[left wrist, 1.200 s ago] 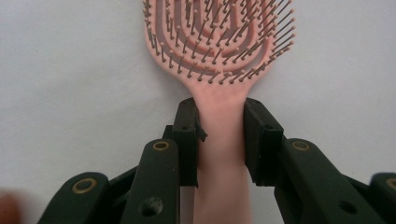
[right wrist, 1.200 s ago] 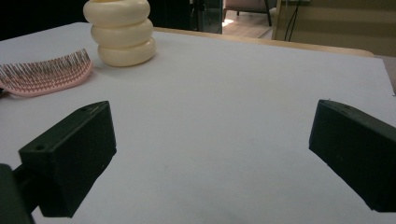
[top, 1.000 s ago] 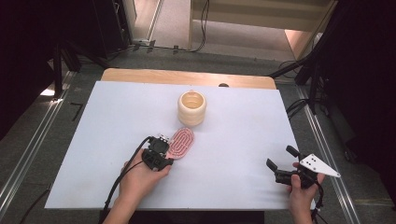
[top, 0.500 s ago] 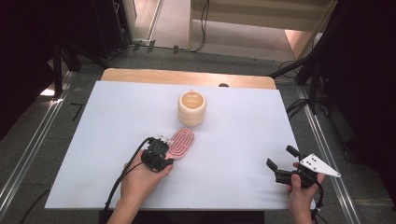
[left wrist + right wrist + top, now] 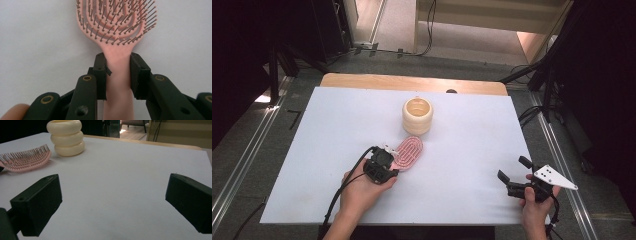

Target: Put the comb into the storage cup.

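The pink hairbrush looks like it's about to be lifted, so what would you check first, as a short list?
1. Left tongs shut on the handle of the pink plastic hairbrush with bristles facing up: ok, both pads press its sides.
2. Grip centred on the handle: ok, just below the bristle head.
3. Brush flat on the white table sheet: ok.
4. Cream ribbed ring-stacked cup clear of the brush: cannot tell, the brush tip lies very near its base.
5. Right tongs out of the way: ok, open and holding nothing at the table's right side.
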### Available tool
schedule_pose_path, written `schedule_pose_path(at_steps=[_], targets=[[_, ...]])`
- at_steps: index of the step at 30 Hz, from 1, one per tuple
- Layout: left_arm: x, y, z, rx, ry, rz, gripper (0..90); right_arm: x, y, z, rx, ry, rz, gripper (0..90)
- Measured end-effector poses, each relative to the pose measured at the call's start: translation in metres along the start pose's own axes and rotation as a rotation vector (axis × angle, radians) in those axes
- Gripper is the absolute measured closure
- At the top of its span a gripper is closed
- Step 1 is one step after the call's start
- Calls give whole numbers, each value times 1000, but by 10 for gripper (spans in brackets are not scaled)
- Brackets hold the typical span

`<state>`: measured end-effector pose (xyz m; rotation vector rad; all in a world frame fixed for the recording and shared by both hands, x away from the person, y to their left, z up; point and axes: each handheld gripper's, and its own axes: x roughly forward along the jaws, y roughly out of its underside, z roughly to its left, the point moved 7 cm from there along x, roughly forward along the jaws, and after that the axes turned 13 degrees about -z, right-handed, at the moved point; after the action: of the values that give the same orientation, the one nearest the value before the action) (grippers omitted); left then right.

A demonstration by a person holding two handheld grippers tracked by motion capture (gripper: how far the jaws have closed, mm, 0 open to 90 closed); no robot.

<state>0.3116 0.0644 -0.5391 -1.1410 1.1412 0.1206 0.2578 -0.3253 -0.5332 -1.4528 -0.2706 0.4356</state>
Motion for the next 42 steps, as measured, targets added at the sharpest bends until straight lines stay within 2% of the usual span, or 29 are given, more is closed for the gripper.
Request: schedule_pose_path(at_steps=[5,6,9,12,17,18,20,21,30,31,32,33,37,38,41,42], targets=[[-5,-3,-3,12,24,-42,711,2,-3,10,17,-27,-6,0],[-6,-3,-3,23,21,-51,712,5,-6,18,27,-45,-7,0],[-8,-4,-5,33,29,-62,712,8,-9,25,36,-73,-7,0],[-8,-5,-6,34,40,-82,712,16,-17,43,85,-134,-14,0],[-9,-7,-10,43,65,-101,712,29,-25,67,129,-215,-3,0],[-10,-9,-11,48,59,-123,712,29,-25,67,129,-215,-3,0],[-10,-10,-13,41,71,-141,712,34,-27,76,140,-238,1,0],[-10,-11,-13,52,68,-153,712,39,-30,85,169,-259,7,0],[-10,-15,-18,40,100,-188,711,63,-38,105,204,-281,17,0],[-11,-16,-18,42,95,-201,711,69,-39,108,228,-283,21,0],[-11,-17,-18,39,100,-204,711,69,-39,108,228,-283,21,0],[-11,-17,-18,35,105,-204,711,75,-38,111,256,-281,24,0],[-12,-19,-19,36,100,-219,711,86,-37,116,294,-280,27,0],[-12,-20,-20,34,101,-225,711,92,-37,119,326,-284,30,0],[-14,-22,-21,31,100,-248,711,97,-37,121,346,-283,30,0],[-13,-22,-21,30,108,-241,711,100,-37,123,362,-286,33,0]])
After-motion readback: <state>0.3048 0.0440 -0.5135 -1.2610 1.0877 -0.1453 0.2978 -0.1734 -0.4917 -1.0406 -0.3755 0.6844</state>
